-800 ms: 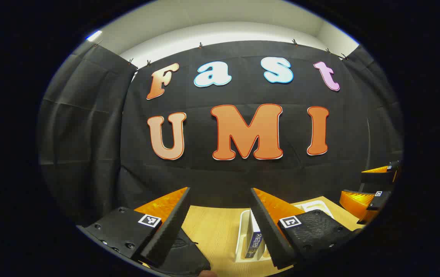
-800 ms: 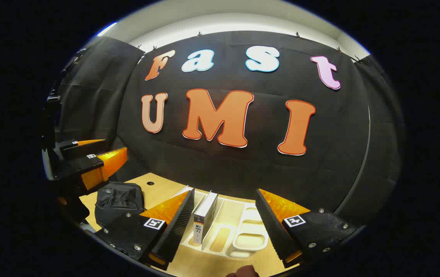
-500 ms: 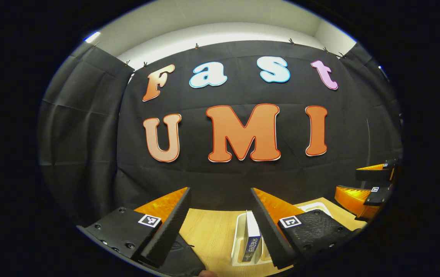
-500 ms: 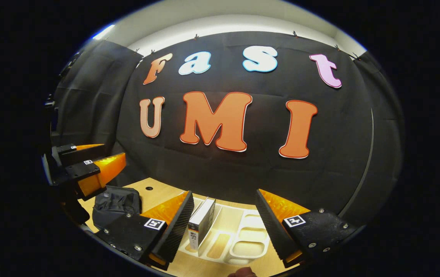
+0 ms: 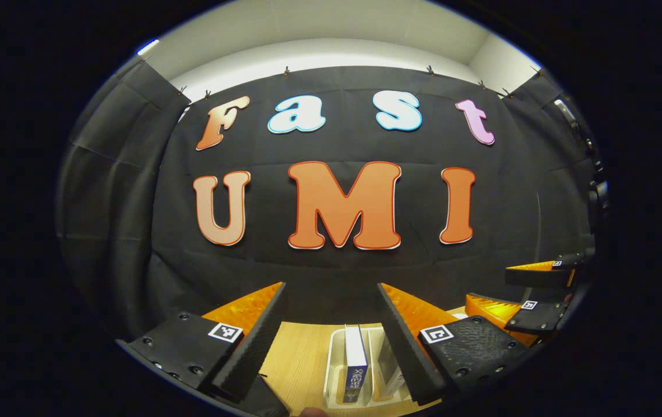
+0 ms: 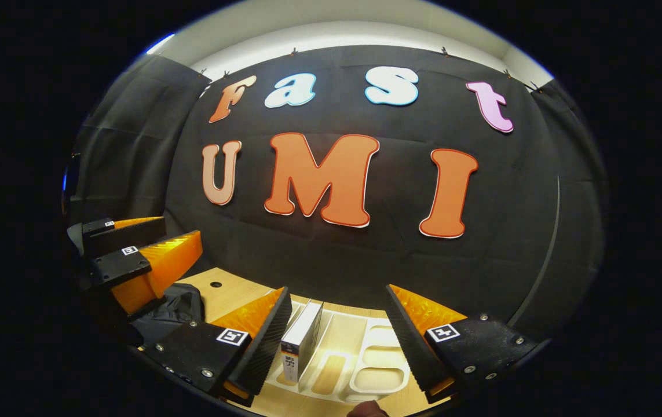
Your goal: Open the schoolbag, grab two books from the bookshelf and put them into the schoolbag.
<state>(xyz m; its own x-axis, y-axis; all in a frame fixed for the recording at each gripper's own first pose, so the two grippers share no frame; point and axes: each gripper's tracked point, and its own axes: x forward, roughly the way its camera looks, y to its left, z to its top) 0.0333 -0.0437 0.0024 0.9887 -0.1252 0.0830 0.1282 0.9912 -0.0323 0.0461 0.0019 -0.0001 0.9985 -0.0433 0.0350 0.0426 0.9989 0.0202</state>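
Note:
A white bookshelf rack [image 6: 377, 370] stands on the wooden table with a book [image 6: 302, 341] upright in its left slot. In the left gripper view the same rack [image 5: 331, 376] holds a blue-spined book [image 5: 355, 365] and a paler book [image 5: 387, 362] beside it. The black schoolbag [image 6: 171, 307] lies left of the rack, partly behind my left gripper [image 6: 151, 258]; only its corner [image 5: 252, 399] shows under my left gripper [image 5: 331, 285]. Both grippers hover above the table, open and holding nothing. My right gripper [image 6: 337, 288] points over the rack, and appears at the right [image 5: 530, 292] in the left gripper view.
The wooden table [image 6: 238, 289] has a small round hole [image 6: 215, 284] near the back. Black cloth walls close the booth right behind the table. A fingertip of a hand [image 6: 365, 410] shows at the bottom edge.
My left gripper has swung toward the rack: the books now sit between its fingers and the bag has slid almost out of sight. In the right gripper view it now covers more of the bag.

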